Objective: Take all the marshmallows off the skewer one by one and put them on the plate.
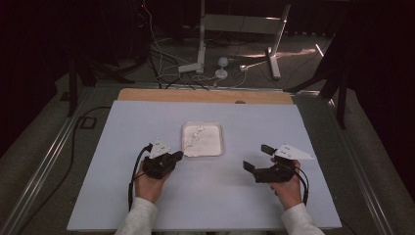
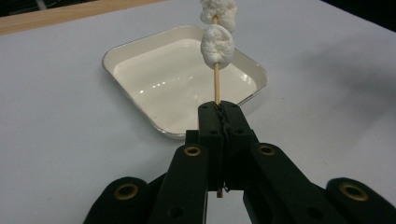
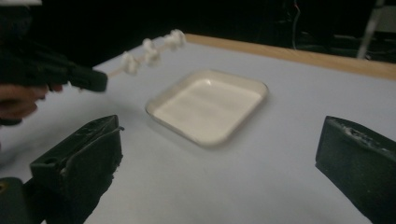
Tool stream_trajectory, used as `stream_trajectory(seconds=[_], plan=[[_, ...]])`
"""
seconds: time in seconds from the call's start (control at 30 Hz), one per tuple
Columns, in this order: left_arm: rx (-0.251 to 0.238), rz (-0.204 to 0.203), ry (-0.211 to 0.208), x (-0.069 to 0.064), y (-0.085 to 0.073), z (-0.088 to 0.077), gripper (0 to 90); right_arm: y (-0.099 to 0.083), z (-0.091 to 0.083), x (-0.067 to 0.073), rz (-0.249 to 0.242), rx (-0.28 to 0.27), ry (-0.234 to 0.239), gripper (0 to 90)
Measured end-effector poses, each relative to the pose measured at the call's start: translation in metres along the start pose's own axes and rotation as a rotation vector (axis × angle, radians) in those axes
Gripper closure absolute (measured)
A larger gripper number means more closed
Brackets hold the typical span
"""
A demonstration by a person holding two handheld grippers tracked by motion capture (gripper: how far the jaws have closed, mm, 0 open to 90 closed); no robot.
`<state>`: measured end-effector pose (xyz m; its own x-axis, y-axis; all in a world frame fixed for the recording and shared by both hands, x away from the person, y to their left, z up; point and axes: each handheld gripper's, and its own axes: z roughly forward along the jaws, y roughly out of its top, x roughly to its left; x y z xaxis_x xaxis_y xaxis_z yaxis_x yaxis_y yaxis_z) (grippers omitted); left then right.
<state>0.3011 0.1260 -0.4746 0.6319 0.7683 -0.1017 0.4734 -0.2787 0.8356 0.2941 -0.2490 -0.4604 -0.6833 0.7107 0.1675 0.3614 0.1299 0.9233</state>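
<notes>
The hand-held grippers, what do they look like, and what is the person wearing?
Each hand-held gripper, left and right, is black with two chunky jaws, a grey three-cornered plate on top and a black cable trailing back. Brass-coloured rings sit in the left one's jaw links. The person's sleeves are light grey.

Bare table [image 1: 147, 122] lies all round the white tray [image 1: 215, 147].

Skewer [image 1: 192, 138] over the tray [image 1: 216, 147] mid-table; left tool [image 1: 177, 155] just before it; right tool [image 1: 255, 157] well right.
</notes>
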Motion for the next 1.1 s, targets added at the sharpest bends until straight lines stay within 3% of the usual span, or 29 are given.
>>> stream_trajectory(seconds=[0.23,0.47,0.6,0.8,0.83,0.9,1.1], plan=[[-0.008,0.006,-0.007,-0.002,0.000,-0.002,89.8,0.024,0.028,0.007,-0.009,-0.017,0.057,0.6],[-0.031,0.024,-0.022,-0.003,0.000,-0.004,89.7,0.045,0.048,0.012,0.003,-0.014,0.063,3.1],[-0.042,0.037,-0.028,-0.005,0.000,-0.004,89.8,0.061,0.066,0.017,0.004,0.015,0.090,6.0],[-0.058,0.054,-0.037,-0.007,-0.001,-0.005,89.8,0.071,0.083,0.020,0.012,0.048,0.085,11.5],[-0.060,0.057,-0.036,-0.007,-0.001,-0.005,89.7,0.073,0.086,0.020,0.021,0.059,0.082,15.8],[-0.065,0.060,-0.040,-0.007,-0.001,-0.004,89.8,0.075,0.096,0.017,0.090,0.104,0.078,23.6],[-0.079,0.073,-0.051,-0.009,-0.001,-0.005,89.8,0.073,0.110,0.012,0.205,0.133,0.117,42.6]])
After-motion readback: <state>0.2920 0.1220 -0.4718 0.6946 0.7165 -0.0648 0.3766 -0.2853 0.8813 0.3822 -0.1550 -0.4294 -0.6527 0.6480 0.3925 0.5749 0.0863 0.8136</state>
